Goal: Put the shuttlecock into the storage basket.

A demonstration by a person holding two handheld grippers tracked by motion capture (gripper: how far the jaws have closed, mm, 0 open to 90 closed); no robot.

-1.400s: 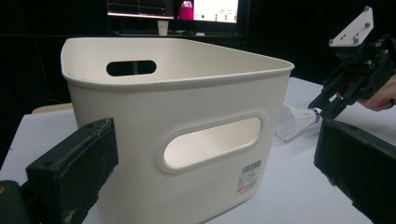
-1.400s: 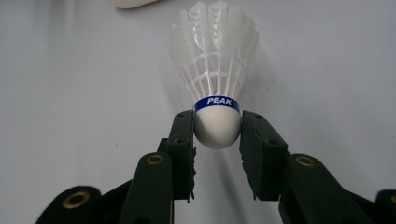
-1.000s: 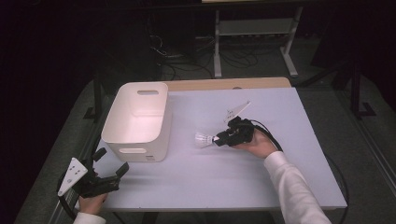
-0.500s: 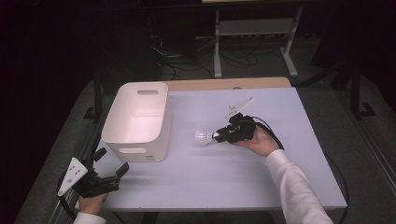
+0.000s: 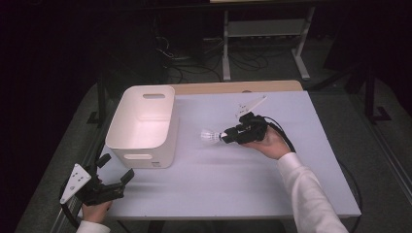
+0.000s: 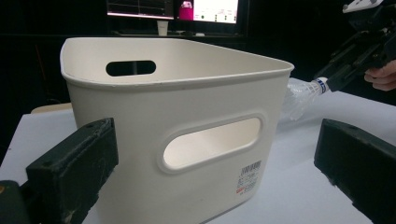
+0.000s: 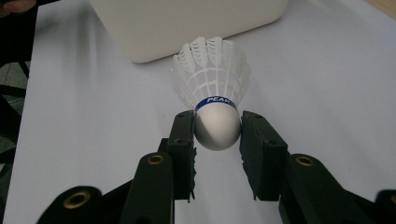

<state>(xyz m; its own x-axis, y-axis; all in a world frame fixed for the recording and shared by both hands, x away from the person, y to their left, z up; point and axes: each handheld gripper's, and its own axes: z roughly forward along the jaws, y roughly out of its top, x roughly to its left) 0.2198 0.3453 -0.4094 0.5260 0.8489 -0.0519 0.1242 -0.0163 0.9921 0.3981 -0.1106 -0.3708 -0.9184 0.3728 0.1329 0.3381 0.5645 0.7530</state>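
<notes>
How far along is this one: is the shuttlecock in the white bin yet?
Not yet. Done: the right tool has gripped the shuttlecock by its cork head. In hand: it holds it above the table, beside the white bin. Left: carry it over the rim and release. The left tool waits open near the bin's front.

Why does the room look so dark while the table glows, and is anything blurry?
High view: light falls on the table alone, the floor behind nearly black. Right gripper view: the shuttlecock is sharp, pale shadow beneath; the tool softens toward the bottom edge. Left gripper view: the white bin is crisp, bright screens behind washed out.
</notes>
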